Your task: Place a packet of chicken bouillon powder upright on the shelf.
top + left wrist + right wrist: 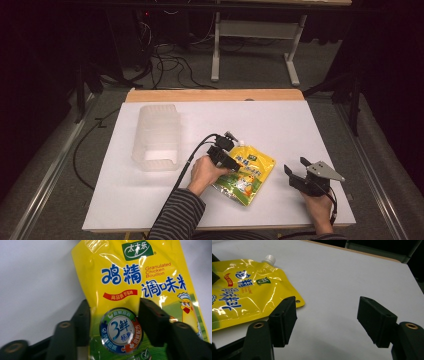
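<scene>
Black jaws of the left gripper (pixel 113 322) are seen straddling the yellow pouch (pixel 140 290), apparently unclamped; its white cap (pixel 269 259) is revealed at eleven o'clock past the wide-open right gripper (pixel 327 320).

From the high view we look forward and down on the whole white table (pixel 150 200). Our left gripper view sits very close above the yellow pouch (pixel 140 290), which spans its jaws. Our right gripper view looks low across the table, the same pouch (pixel 244 297) off beyond its left jaw. All three views share it.
</scene>
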